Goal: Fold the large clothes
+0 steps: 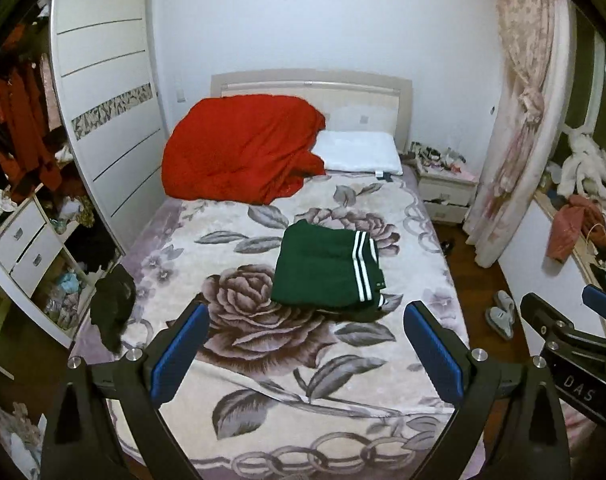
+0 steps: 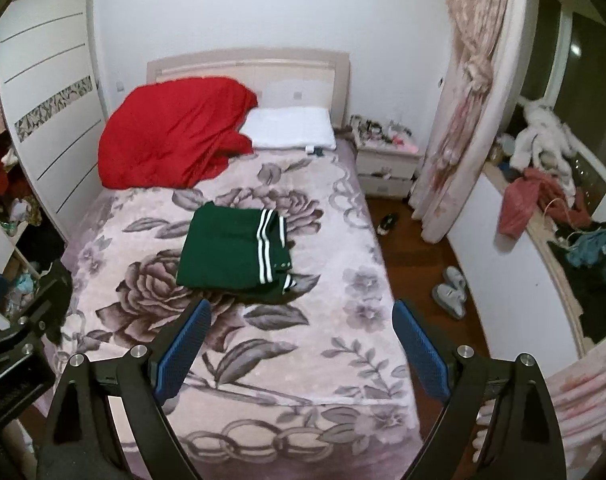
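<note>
— How are the tools held at the near end of the bed?

— The left gripper (image 1: 305,320) is seen with its blue pads spread wide and nothing caught between them; the right gripper (image 2: 301,318) is held the same way, empty and parted. Both are raised above the foot of the floral blanket (image 1: 263,412), side by side.

— And where is the garment found from there?

— The green garment (image 1: 323,266) is laid ahead of both tools, well apart from them, near the middle of the bed, already gathered into a compact block. Its white stripes (image 2: 265,245) are run toward and away from the tools along its right edge, so the longer side is judged to lie across the bed.

— Which tool is nearer?

— Neither is clearly favoured: it is seen slightly right of centre from the left and left of centre from the right.

— Beyond it?

— A red quilt (image 1: 239,148) and a white pillow (image 1: 359,152) are piled against the headboard.
</note>
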A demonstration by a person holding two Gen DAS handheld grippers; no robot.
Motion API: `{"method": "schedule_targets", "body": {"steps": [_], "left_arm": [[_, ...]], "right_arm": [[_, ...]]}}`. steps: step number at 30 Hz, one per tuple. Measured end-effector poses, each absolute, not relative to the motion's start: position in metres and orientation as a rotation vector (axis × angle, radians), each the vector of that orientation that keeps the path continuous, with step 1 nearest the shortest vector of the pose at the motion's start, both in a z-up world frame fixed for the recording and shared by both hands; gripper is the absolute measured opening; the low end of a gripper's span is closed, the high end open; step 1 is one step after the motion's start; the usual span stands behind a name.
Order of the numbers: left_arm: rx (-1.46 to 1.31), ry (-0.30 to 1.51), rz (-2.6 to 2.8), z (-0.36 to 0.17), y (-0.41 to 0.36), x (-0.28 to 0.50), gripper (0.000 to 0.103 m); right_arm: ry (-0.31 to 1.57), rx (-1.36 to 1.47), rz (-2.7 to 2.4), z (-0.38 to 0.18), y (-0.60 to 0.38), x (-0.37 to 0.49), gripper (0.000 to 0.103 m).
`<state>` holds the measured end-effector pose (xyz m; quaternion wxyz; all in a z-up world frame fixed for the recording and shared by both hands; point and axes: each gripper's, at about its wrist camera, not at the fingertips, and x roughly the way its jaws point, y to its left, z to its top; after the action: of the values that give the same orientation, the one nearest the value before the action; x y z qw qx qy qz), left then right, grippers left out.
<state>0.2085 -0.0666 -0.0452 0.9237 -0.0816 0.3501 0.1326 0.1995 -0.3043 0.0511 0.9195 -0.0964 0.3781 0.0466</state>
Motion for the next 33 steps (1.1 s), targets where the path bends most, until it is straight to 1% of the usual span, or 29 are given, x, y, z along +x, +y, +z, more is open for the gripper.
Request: {"method": "schedule_targets", "body": {"steps": [6,12,18,20,21,33], "left_arm": [[-0.154,0.672,0.275,-0.024,-0.079,0.185,0.099],[-0.154,0.646,0.28,-0.018,-0.082,0.171,0.099],[-0.162,0.62,0.297,-0.012,-0.082,0.154,0.099],[-0.16,0.607,0.309,-0.01,-0.082,0.148,0.099],[-0.162,0.603,0.31,-0.01,-0.082,0.146,0.099],[-0.16,0.593,0.32,-0.008,-0.076,0.137,0.1]], "right_arm": [[0.74,-0.179,0.088,0.084,-0.326,0.167,0.093],[0.699,-0.185,0.085,0.107,-0.338,0.142,0.093],[0.675,-0.193,0.1,0.117,-0.344,0.129,0.094],[0.67,-0.191,0.112,0.119,-0.345,0.13,0.099],[0.667,-0.192,0.115,0.12,-0.344,0.129,0.099],[0.643,-0.21,0.156,0.126,-0.335,0.141,0.1]]}}
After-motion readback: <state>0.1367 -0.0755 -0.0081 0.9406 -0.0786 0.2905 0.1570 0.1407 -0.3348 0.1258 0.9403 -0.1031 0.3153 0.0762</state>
